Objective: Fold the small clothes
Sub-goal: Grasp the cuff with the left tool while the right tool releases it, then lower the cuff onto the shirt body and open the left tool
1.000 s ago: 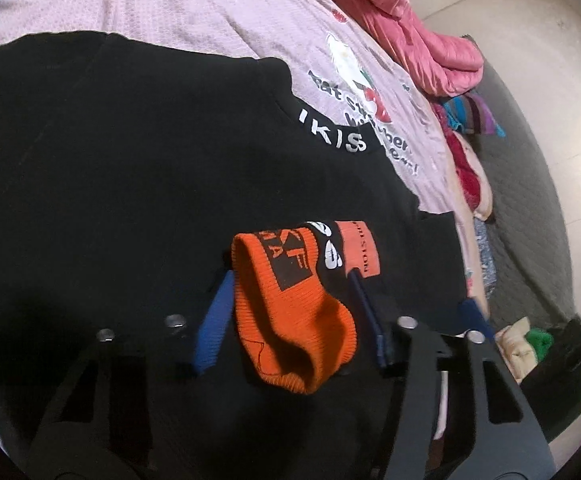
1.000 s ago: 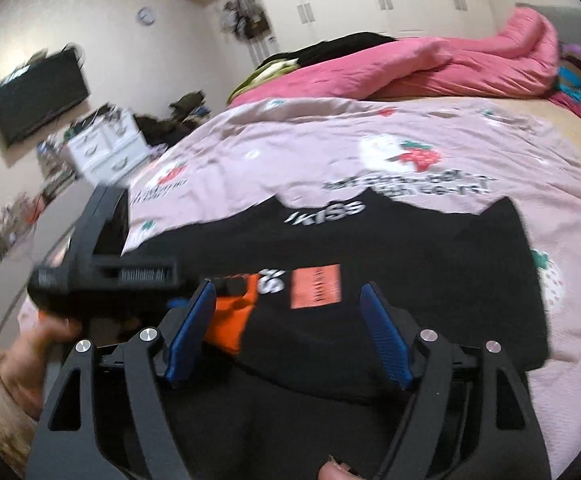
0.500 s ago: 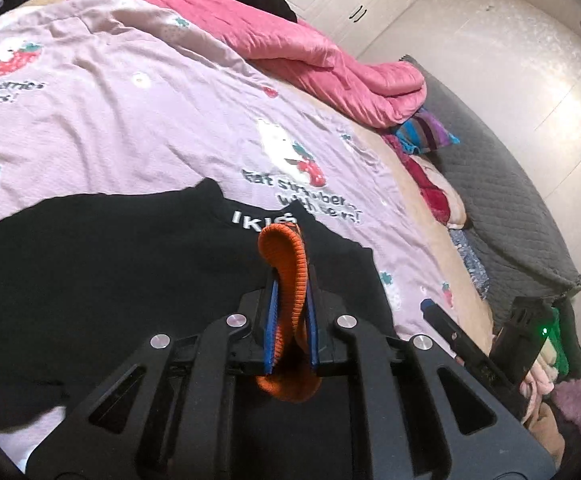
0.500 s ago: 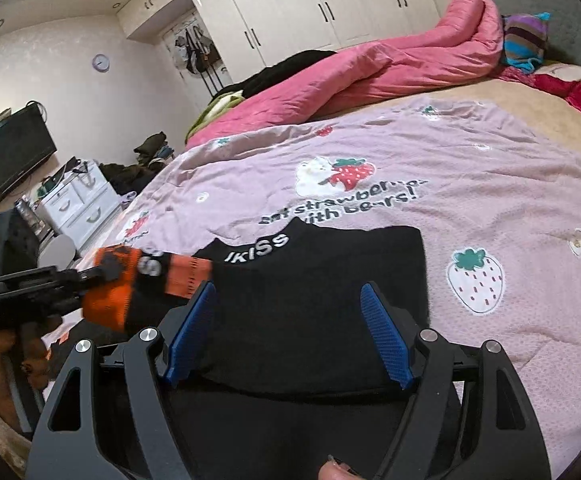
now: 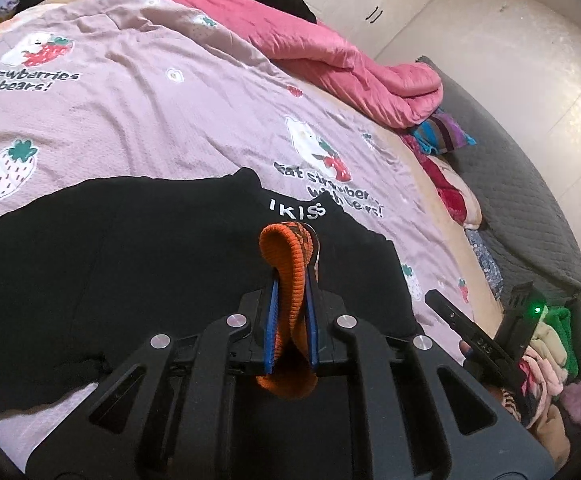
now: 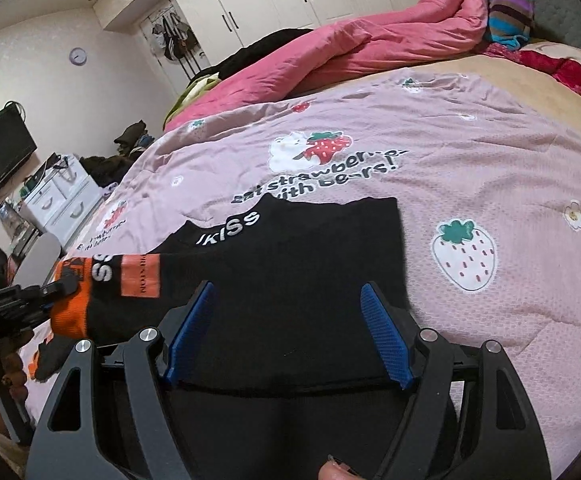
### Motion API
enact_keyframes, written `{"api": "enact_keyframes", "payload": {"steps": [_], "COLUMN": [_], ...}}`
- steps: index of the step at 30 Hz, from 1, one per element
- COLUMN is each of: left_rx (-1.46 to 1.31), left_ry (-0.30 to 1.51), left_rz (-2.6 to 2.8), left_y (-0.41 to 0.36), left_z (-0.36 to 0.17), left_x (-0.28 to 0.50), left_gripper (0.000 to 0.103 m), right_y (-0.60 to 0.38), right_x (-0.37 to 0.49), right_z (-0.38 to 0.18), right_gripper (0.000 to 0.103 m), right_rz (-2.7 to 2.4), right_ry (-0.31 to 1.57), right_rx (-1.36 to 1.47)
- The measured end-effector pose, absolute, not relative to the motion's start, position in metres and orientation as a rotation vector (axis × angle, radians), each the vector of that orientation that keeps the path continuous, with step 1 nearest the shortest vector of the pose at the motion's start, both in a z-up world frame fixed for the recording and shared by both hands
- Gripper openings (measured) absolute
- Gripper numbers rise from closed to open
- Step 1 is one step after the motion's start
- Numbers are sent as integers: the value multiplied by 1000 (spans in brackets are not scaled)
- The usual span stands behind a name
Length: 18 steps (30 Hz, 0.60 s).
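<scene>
Orange-and-black sock (image 5: pixel 290 300), pinched at its orange toe end and lifted clear of the black top (image 5: pixel 130 264) on the near part of the bed, likely so it can hang straight for folding. Left gripper (image 5: pixel 290 320) clamped tight on that orange knit, blue pads pressed flat on both sides. Seen from the right, sock stretching sideways from the left gripper (image 6: pixel 56 290). Right gripper (image 6: pixel 286 336) wide open, holding nothing, poised over the top, probably ready for the sock's free end. Pink strawberry sheet (image 5: pixel 150 120) beneath; pink quilt (image 6: pixel 350 40) bunched far off.
</scene>
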State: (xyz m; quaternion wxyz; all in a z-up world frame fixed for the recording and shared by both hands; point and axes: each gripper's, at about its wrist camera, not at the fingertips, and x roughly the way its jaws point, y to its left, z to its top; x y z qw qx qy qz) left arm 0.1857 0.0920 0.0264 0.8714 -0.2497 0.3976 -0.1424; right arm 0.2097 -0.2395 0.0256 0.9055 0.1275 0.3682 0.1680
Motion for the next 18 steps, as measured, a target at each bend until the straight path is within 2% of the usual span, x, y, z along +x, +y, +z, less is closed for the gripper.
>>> {"api": "enact_keyframes", "payload": {"steps": [8, 17, 18], "left_rx": [-530, -438, -430], "left_ry": [913, 871, 883], "left_rz": [-234, -158, -170], "left_y": [102, 104, 100], "left_z": [3, 14, 11], "left_x": [195, 192, 193], "left_gripper": [6, 8, 11], "right_y": [-239, -227, -225], "right_x": [211, 210, 209], "right_z": [22, 21, 20], "right_gripper": [74, 74, 74], "right_rz": [345, 357, 359], "right_ry": [781, 790, 796], "right_rx": [262, 199, 186]}}
